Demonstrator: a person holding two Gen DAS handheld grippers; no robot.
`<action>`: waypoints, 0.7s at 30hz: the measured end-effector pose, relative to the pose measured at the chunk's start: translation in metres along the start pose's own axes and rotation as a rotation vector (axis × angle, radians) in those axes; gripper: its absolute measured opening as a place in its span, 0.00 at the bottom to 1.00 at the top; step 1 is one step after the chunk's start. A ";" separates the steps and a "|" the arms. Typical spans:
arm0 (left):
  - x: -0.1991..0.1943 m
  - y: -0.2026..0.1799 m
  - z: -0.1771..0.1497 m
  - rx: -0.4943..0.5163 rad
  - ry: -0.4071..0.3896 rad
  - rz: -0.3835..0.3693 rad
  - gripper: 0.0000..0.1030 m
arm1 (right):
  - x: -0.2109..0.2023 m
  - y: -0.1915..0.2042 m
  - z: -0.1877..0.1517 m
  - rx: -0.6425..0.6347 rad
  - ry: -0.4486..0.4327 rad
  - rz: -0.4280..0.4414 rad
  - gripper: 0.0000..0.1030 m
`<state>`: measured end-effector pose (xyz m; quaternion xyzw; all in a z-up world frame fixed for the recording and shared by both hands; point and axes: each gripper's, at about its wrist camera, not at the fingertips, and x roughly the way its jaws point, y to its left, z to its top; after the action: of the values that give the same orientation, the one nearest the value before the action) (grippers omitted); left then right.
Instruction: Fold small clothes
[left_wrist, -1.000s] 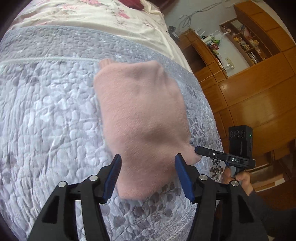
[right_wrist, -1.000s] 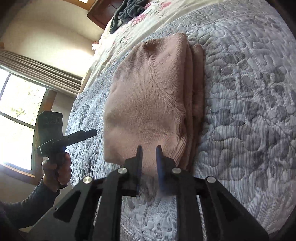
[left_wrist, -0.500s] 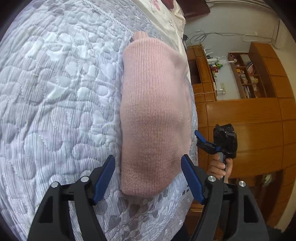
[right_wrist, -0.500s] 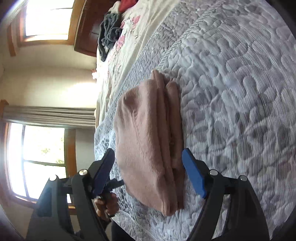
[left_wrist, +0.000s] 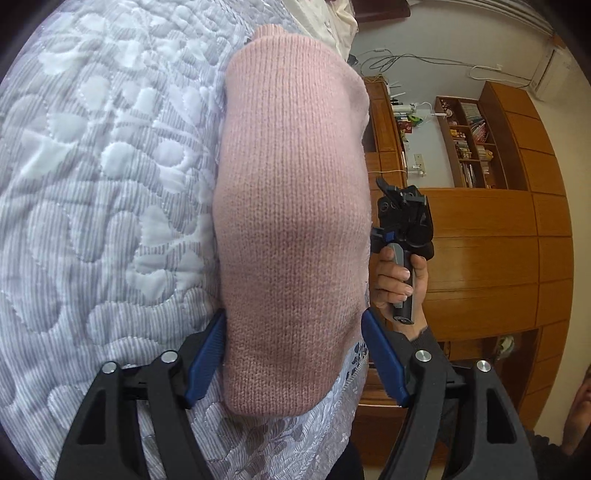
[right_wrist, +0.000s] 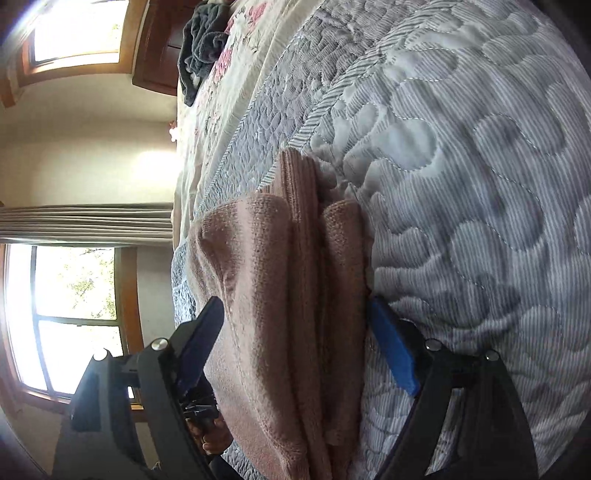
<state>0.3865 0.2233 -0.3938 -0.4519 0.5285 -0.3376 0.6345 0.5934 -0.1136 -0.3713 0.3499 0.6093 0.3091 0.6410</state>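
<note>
- Folded pink knit sweater (left_wrist: 291, 221) lies on the grey quilted bedspread (left_wrist: 103, 177), at its edge.
- Left gripper (left_wrist: 293, 354) and right gripper (right_wrist: 295, 343): fingers apart, straddling the sweater's ends, not clamped.
- Likely soft, light, floppy; layers slide. Pinch through all the stacked layers (right_wrist: 310, 295).

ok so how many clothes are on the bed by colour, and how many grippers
pink folded sweater: 1, on the grey quilt
dark grey garment: 1 heap at the far end of the bed, too crumpled to tell if it is more than one piece
grippers: 2, left gripper and right gripper, both open around the sweater's ends
total: 4
</note>
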 end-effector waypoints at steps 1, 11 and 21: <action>0.002 0.000 0.000 -0.004 -0.001 -0.007 0.72 | 0.004 0.002 0.002 -0.008 0.008 -0.007 0.78; 0.022 -0.013 0.003 -0.003 0.016 0.051 0.69 | 0.031 0.015 0.007 -0.048 -0.008 -0.028 0.59; 0.018 -0.026 0.001 -0.037 -0.013 0.105 0.35 | 0.026 0.023 -0.001 -0.056 -0.061 -0.022 0.42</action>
<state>0.3926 0.1980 -0.3759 -0.4374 0.5534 -0.2909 0.6464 0.5948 -0.0789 -0.3670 0.3346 0.5841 0.3082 0.6722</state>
